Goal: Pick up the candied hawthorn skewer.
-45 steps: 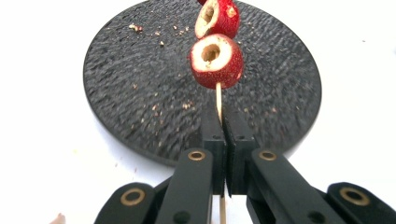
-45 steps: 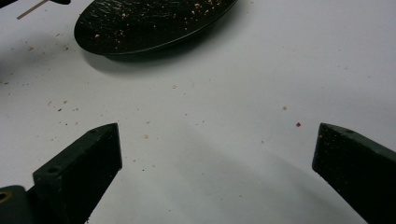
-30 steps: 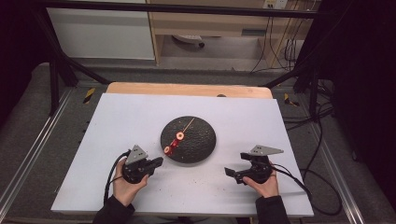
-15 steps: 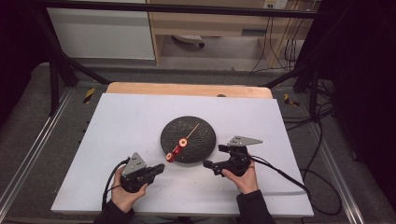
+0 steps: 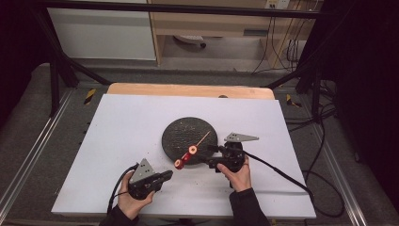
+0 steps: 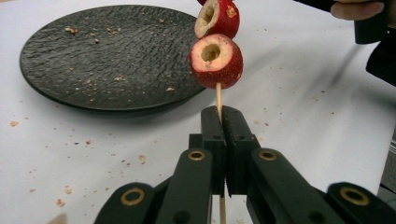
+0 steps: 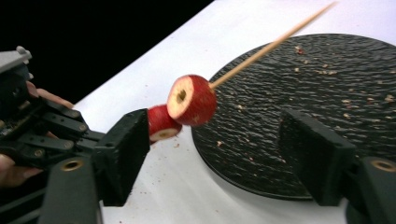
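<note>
Two red fruit pieces (image 6: 215,59) sat threaded on a thin wooden skewer (image 7: 271,45), which was lifted at a slant above the near edge of the dark textured plate (image 5: 183,134) on the white desk (image 5: 117,132). The left gripper (image 6: 221,122) had its jaws pressed together on the bare lower end of the stick, just below the nearer piece. The right gripper (image 7: 219,144) stood wide apart and held nothing, one jaw close beside the lower fruit and the other out over the plate.

My judgement is that the risk lay in the thin stick: it was pinched at one end only, so if the right gripper closed off-centre or pulled at an angle, the skewer might swivel in the left jaws, bend or snap. A hard squeeze might also crush the cored, hollow fruit instead of sliding it.

The left gripper view showed the clamp on the stick and the crumbs scattered on desk and plate; the right gripper view showed the long free end of the skewer reaching across the plate. The high view showed the whole layout, both hands near the desk's front edge.
</note>
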Demonstrator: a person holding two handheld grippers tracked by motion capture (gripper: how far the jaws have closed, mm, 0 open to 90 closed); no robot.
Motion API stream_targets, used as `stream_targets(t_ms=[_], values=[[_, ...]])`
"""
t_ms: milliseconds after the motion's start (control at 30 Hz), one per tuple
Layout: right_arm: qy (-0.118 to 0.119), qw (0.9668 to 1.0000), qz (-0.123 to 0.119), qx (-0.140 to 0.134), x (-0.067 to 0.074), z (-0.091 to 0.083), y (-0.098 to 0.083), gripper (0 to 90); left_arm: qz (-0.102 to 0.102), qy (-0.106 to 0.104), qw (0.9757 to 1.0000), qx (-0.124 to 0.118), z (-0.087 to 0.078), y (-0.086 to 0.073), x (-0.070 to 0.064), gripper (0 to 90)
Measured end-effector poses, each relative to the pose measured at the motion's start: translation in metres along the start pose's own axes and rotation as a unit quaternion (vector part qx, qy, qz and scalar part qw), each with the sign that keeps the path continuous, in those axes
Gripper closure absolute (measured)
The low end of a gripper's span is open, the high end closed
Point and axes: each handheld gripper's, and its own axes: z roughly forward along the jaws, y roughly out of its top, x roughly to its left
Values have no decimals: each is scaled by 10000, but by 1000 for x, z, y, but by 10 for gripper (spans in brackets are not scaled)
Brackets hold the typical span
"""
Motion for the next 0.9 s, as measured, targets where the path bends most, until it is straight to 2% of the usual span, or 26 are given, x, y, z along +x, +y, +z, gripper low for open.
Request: stream_targets(t_ms=[133, 167, 233, 267, 533, 900], values=[[114, 9999, 47, -24, -1, 2, 0, 342, 62, -30, 10000, 7, 2, 0, -4, 881], [188, 9998, 88, -27, -1, 2, 0, 387, 70, -41, 10000, 10, 2, 0, -4, 881], [223, 9997, 106, -33, -1, 3, 0, 410, 78, -61, 10000, -9, 2, 0, -6, 881], [261, 9995, 166, -51, -1, 3, 0, 457, 95, -75, 9999, -9, 2, 0, -6, 881], [537, 9981, 290, 5, -3, 5, 0, 614, 161, -142, 9998, -17, 3, 0, -11, 881], [690, 9968, 407, 9, -3, 0, 5, 651, 185, -178, 9996, -131, 1, 1, -12, 881]])
